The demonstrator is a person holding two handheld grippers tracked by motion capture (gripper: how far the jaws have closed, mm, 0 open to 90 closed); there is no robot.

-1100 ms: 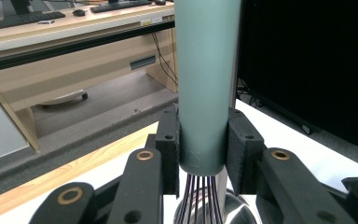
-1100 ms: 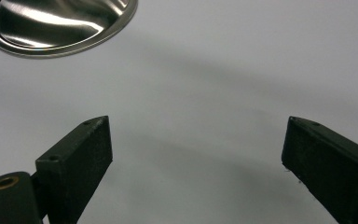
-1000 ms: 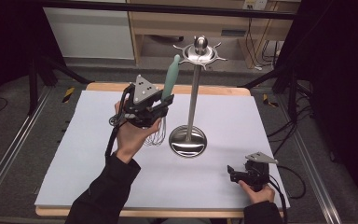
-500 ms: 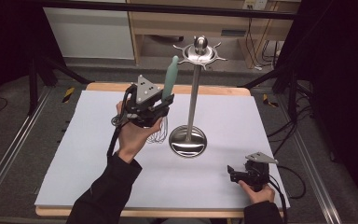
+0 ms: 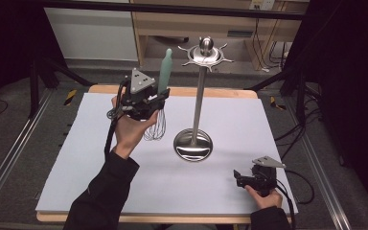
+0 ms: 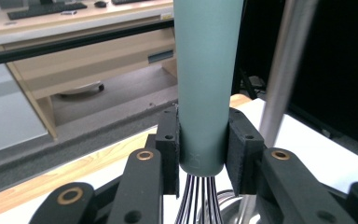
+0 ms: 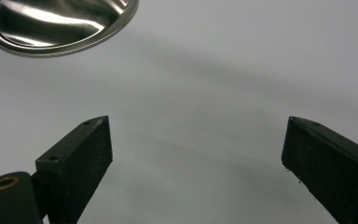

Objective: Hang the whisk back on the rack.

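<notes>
Whisk point(image 5: 161, 96): green handle upright, wires down, clamped between the jaws of the left gripper point(image 5: 157, 103), lifted off the counter point(image 5: 278, 124), at nine o'clock from the steel stand point(image 5: 199, 105), near its pole. Right gripper point(image 5: 239, 178): jaws spread wide, holding nothing, low at five o'clock from the stand's base.

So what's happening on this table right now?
A person's left gripper is clamped on the teal handle of a wire whisk, holding it upright beside the tall steel utensil stand with hooks at its top. The right gripper rests open near the table's front edge, holding nothing. The whisk isn't hung yet.
</notes>
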